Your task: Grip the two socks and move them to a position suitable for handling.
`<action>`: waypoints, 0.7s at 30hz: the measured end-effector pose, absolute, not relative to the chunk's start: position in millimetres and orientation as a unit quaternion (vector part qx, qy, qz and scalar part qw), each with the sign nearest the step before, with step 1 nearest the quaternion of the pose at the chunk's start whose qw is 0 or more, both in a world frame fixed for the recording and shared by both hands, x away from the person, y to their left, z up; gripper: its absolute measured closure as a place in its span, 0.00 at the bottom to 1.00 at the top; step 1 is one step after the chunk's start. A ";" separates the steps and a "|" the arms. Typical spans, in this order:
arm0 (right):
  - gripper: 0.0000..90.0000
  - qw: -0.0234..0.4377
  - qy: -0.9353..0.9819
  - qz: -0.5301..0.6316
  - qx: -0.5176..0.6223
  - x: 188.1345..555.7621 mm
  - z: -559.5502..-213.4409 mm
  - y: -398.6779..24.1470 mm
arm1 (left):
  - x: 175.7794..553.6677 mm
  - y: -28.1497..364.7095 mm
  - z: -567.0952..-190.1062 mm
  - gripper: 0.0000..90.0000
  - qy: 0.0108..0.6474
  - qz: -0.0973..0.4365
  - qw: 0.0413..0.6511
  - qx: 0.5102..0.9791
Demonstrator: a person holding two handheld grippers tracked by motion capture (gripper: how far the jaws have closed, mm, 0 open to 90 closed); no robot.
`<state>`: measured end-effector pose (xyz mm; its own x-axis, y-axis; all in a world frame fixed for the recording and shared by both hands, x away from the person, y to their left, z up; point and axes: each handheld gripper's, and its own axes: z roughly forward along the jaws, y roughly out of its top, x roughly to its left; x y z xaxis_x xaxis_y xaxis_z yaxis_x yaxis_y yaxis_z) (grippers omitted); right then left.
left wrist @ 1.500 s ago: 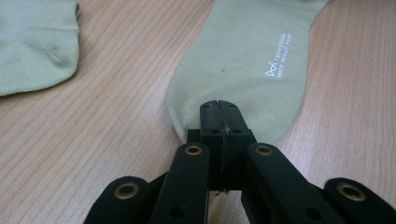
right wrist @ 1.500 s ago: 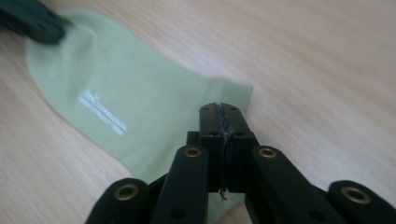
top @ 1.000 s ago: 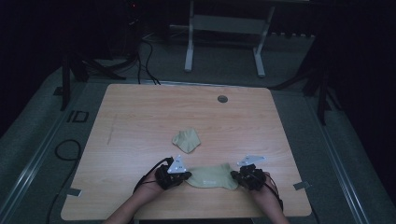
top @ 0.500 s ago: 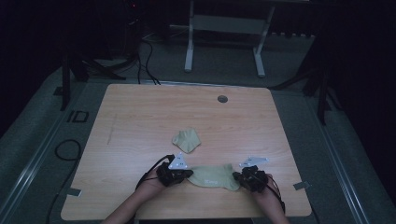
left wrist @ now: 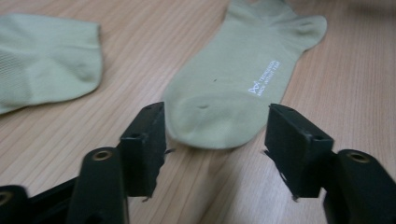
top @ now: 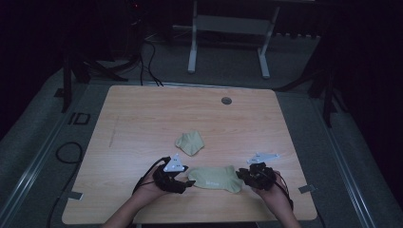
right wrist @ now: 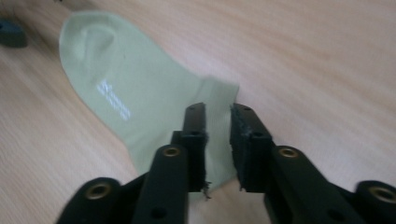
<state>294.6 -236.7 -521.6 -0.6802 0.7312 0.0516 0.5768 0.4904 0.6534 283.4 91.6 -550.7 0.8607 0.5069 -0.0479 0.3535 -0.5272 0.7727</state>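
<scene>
Both grippers let go of flat sock (top: 215, 177): jaws just opening. Left gripper (left wrist: 215, 140) now wide, toe between jaws, not pinched. Right gripper (right wrist: 218, 140) open narrow, over cuff. Sock lies near table (top: 142, 114) edge. Other sock (top: 190, 142) farther, left. Laying-out looks done.

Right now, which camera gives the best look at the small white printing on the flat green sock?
The left gripper view: the white printing on the flat sock is close and sharpest there. The right gripper view shows it blurred; the high view shows a faint mark.
</scene>
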 end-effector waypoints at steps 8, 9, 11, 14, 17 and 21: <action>0.66 0.125 0.866 0.335 0.349 315.8 -506.0 -206.8 | 274.7 102.0 -544.5 0.30 0.262 0.092 0.434 0.857; 0.65 0.123 0.867 0.335 0.347 319.4 -504.5 -202.1 | 272.8 102.5 -544.1 0.30 0.263 0.094 0.431 0.858; 0.64 0.123 0.871 0.336 0.336 326.1 -501.1 -192.2 | 268.8 104.9 -543.6 0.30 0.271 0.100 0.434 0.853; 0.64 0.123 0.875 0.336 0.325 337.2 -496.3 -177.3 | 263.0 109.3 -542.7 0.30 0.282 0.109 0.440 0.846; 0.64 0.120 0.880 0.335 0.314 347.4 -492.3 -161.2 | 258.6 114.3 -542.6 0.30 0.289 0.109 0.448 0.839; 0.64 0.115 0.886 0.332 0.301 360.9 -487.9 -136.8 | 253.5 121.3 -545.3 0.30 0.293 0.106 0.446 0.839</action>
<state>360.9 -136.8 -487.9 -0.7918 0.6107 -0.0035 0.4581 0.5977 0.6580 253.5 121.3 -545.3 0.8063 0.5855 -0.0841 0.3968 -0.4300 0.8110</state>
